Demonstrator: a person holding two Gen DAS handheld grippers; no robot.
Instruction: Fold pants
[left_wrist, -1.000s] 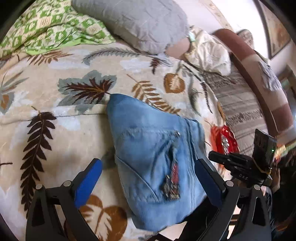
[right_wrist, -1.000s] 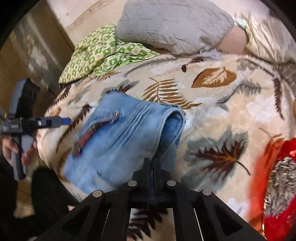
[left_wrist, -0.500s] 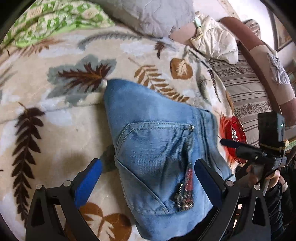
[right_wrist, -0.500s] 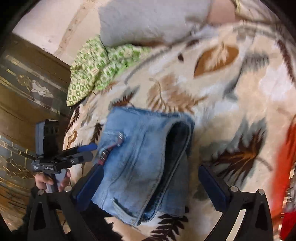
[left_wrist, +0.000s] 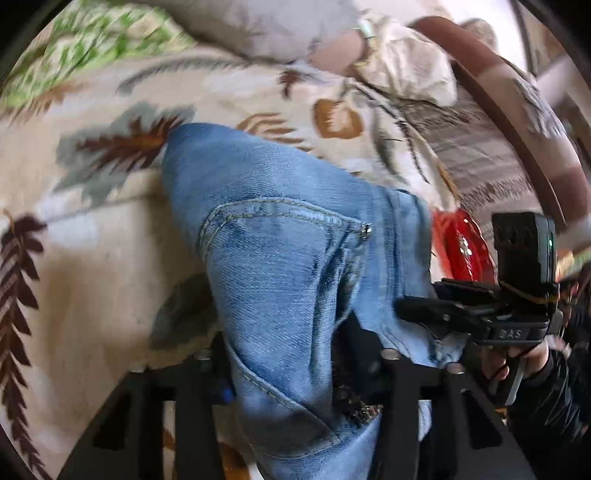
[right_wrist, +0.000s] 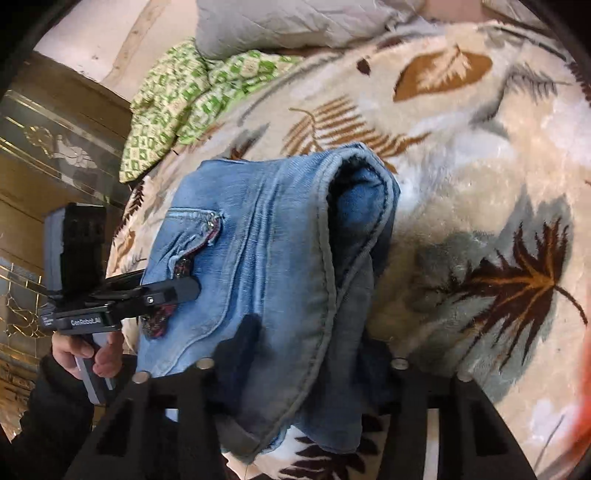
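Denim fills the middle of both views: the folded pants (left_wrist: 295, 266) lie on a leaf-patterned blanket (left_wrist: 92, 280), their near edge running down between each gripper's fingers and hiding the fingertips, so the pads cannot be made out; the left wrist view is smeared by motion at its rim, and the green checked cloth (left_wrist: 85, 48) at 11 o'clock there is only a blur

The left gripper (left_wrist: 291, 373) is closing with the pocket side of the pants between its jaws; cloth bunches there, but whether the pads already press it I cannot tell; the right gripper (right_wrist: 306, 380) is likewise closing, with the thick rolled seam edge between its jaws, and its contact is hidden too

Only the left view shows the red patterned item (left_wrist: 461, 251) at 3 o'clock beside the pants, the striped cushion (left_wrist: 480, 155) at 2 o'clock, and the right gripper (left_wrist: 476, 314) from the side, its tip against the pants' edge, with the person's right hand (left_wrist: 517, 362) on the handle; only the right view shows the open end of the fold (right_wrist: 354, 199), a wooden panelled wall (right_wrist: 44, 155) at 9 o'clock, the grey pillow (right_wrist: 295, 22) at 12 o'clock, the left gripper (right_wrist: 147, 299) reaching onto the embroidered pocket, and the left hand (right_wrist: 92, 354) below it
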